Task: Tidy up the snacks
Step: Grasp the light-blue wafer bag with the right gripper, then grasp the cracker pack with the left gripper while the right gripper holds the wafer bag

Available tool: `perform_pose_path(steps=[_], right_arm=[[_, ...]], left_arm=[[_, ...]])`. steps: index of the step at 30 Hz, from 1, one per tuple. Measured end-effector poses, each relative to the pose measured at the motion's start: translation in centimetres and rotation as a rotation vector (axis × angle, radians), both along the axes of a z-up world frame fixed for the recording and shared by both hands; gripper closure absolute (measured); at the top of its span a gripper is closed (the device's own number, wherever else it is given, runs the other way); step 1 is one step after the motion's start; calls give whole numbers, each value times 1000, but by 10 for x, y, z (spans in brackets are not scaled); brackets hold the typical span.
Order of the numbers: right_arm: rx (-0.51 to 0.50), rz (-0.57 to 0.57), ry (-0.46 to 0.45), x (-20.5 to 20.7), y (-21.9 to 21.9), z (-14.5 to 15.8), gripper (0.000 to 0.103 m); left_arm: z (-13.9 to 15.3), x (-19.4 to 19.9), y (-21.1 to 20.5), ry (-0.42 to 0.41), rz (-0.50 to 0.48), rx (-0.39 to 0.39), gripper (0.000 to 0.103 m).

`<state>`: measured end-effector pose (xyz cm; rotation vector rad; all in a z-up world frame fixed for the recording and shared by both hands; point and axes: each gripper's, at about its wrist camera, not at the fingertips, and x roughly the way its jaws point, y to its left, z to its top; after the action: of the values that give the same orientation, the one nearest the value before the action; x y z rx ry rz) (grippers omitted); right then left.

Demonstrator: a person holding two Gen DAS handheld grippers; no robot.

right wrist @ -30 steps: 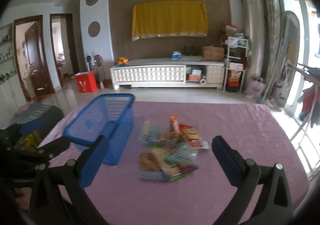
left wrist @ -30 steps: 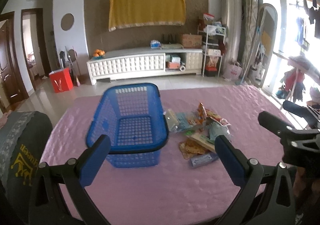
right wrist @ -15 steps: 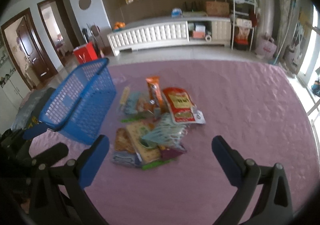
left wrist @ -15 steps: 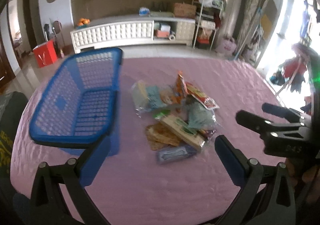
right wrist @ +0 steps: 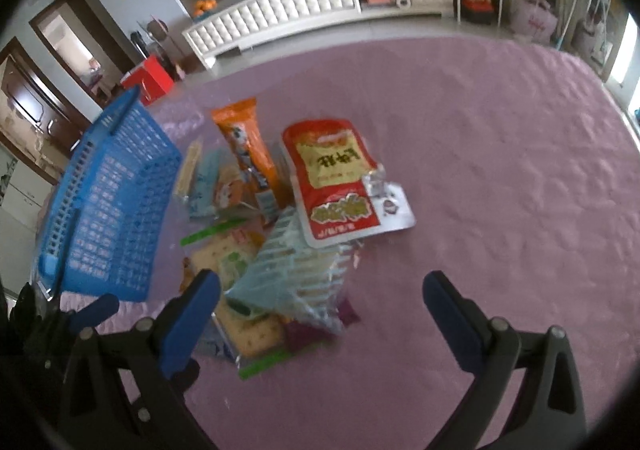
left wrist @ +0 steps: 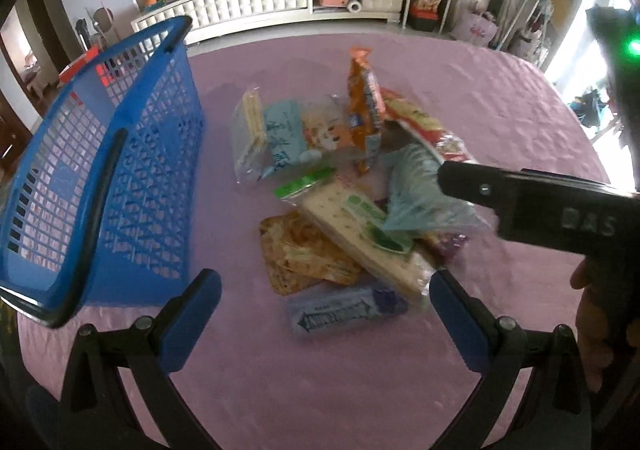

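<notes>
Between and just beyond the spread, empty fingers of the left gripper (left wrist: 325,312) and right gripper (right wrist: 322,308) lies the overlapping snack pile (left wrist: 352,185), the blue basket (left wrist: 100,177) left of it. Closing here risks pinching several slippery packets together.
</notes>
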<state>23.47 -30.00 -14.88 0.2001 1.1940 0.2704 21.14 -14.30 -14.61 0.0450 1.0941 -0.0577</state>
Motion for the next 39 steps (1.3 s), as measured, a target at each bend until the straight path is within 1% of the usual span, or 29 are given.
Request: perform_pose_path(steps=[2,4,8,10,11,12,13,16,19,25,29,32,35,37,39], right_arm=[[9,3,29,6,4,-9,1],[12,-2,51,11,7,-16,4],[-31,13,96,16,14,-30,7],[0,16,110,16,11,-32,9],[11,13,82,15,8,-29,12],[13,18,72,14,6,-28,18],[8,17,59,13,4,-27,22],[1,24,28,9,-5,-27,29],[16,24,21,1,-16,-22,34],[22,20,-30,-32,-41,-7,37],[-28,18,-35,-50,-58,-6,37],[12,12,-44,-57,-69,-3,38],[54,9,-83,-62,-76,6,38],[27,5,-118,-61,-80,11,38],[-4,1,-132,-56,-74,10,38]], left_arm=[[-4,4,4,11,11,8,0],[-6,5,9,21,13,9,0],[-11,9,17,30,26,11,0],[-12,10,20,29,31,15,0],[-12,8,21,32,32,21,0],[-12,8,21,35,35,28,0],[-14,10,19,36,37,29,0],[-13,8,20,37,46,19,0],[-8,5,19,30,55,35,0],[4,1,13,15,57,19,0],[11,2,5,1,52,22,0],[11,4,-2,8,53,17,0],[9,5,-3,25,75,-16,0],[4,10,-7,34,92,-11,0],[-1,13,-10,40,103,-12,0]])
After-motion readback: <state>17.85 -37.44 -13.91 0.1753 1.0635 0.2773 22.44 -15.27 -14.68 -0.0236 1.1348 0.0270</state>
